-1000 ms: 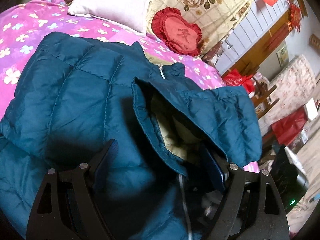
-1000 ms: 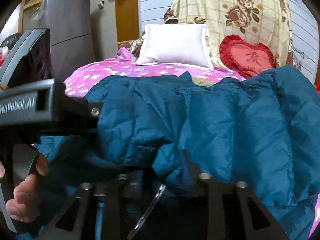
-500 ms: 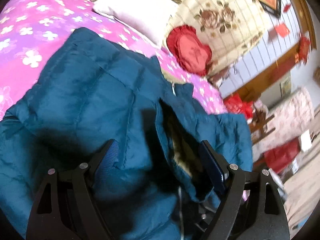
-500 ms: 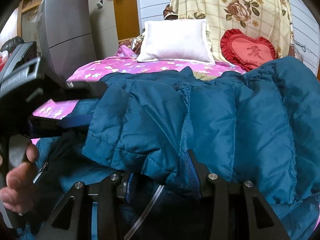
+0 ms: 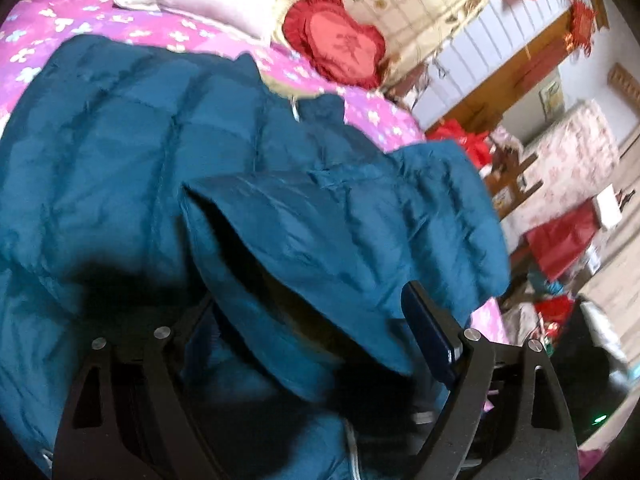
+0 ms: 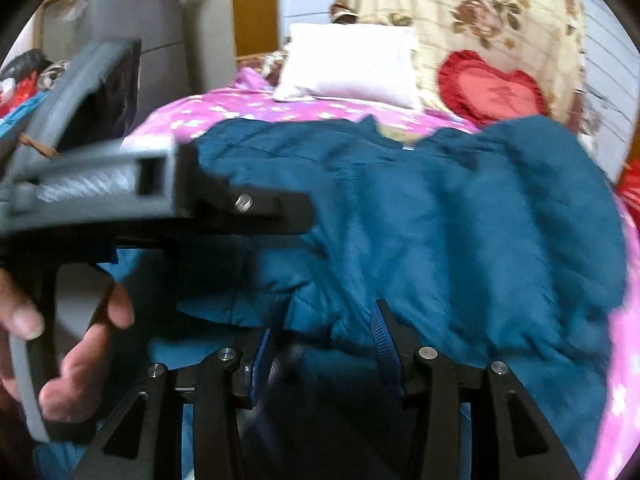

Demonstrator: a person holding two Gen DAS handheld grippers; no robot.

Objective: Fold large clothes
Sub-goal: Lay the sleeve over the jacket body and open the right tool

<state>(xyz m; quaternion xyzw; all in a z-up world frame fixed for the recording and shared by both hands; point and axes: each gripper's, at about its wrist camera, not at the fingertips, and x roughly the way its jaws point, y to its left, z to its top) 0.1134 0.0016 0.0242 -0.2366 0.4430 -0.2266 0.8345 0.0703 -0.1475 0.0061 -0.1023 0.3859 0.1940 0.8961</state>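
Teal padded jacket (image 5: 120, 152): folded flap now drawn further across its body, on the pink floral bedspread (image 5: 80, 20).
Left gripper (image 5: 308, 320): spread, flap edge between. Right gripper (image 6: 320, 340): spread, at the hem. Only the right view shows the person's hand (image 6: 72, 344); both show the heart cushion (image 5: 340, 48).

We've got the teal puffer jacket (image 5: 168, 152) spread over the pink flowered bedspread (image 5: 80, 28). Our left gripper (image 5: 308, 320) sits wide apart, a folded flap of the jacket draped between its fingers. A red heart cushion (image 5: 336, 48) sits just past the collar.
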